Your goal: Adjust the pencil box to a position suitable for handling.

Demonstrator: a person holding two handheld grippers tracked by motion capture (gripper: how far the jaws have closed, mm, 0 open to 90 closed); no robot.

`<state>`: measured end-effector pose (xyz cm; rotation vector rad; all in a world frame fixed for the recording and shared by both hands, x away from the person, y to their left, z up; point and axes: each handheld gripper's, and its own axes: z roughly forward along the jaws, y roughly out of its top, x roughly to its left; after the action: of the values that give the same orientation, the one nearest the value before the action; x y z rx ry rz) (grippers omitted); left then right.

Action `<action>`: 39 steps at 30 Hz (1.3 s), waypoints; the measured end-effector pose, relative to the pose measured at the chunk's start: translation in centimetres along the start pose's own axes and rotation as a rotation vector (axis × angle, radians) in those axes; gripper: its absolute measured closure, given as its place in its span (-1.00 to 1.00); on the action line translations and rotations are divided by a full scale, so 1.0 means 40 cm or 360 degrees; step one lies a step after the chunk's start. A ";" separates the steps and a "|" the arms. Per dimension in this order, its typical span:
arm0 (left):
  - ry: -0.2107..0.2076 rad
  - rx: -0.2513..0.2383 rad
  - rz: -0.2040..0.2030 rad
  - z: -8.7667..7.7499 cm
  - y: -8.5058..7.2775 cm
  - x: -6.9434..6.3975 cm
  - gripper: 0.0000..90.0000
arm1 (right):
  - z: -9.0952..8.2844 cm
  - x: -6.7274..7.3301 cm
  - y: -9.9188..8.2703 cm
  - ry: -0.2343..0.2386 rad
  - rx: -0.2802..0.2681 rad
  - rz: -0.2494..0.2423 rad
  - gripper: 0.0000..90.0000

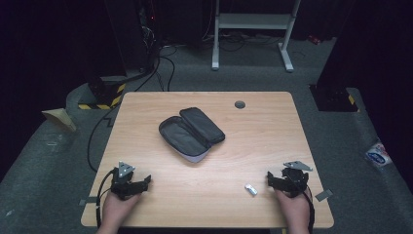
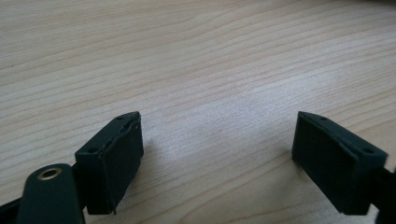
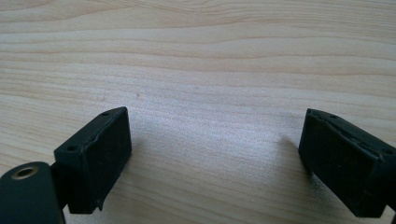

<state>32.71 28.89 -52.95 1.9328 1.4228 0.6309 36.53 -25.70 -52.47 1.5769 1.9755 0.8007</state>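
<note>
A dark zip case lies open in the middle of the wooden table, its lid folded back to the right. A small silvery object rests near the front right. My left gripper sits on the table at the front left with its jaws pointing inward. In the left gripper view it stands open over bare wood, with nothing between its pads. My right gripper rests at the front right, just right of the silvery object. In the right gripper view it is open over bare wood.
A round grey cable grommet is set into the table near its far edge. Beyond the table stand a white metal frame, dark equipment and cables on the floor. Bare wood stretches between the two grippers.
</note>
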 end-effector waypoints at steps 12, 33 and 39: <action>-0.0019 -0.0028 0.0029 -0.007 -0.005 -0.001 -0.38 | -0.007 0.004 -0.005 -0.0004 -0.0013 0.0004 -0.68; -0.0053 -0.0020 0.0052 -0.007 -0.004 -0.004 -0.42 | -0.041 0.168 0.098 0.0110 -0.0211 -0.0009 -0.27; -0.0059 -0.0019 0.0071 -0.007 -0.004 -0.004 -0.45 | -0.023 0.239 0.135 0.0161 -0.0241 -0.0067 -0.22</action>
<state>32.36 28.84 -52.90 1.9615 1.3538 0.6196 37.56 -15.63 -48.13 1.4286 1.9606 1.0062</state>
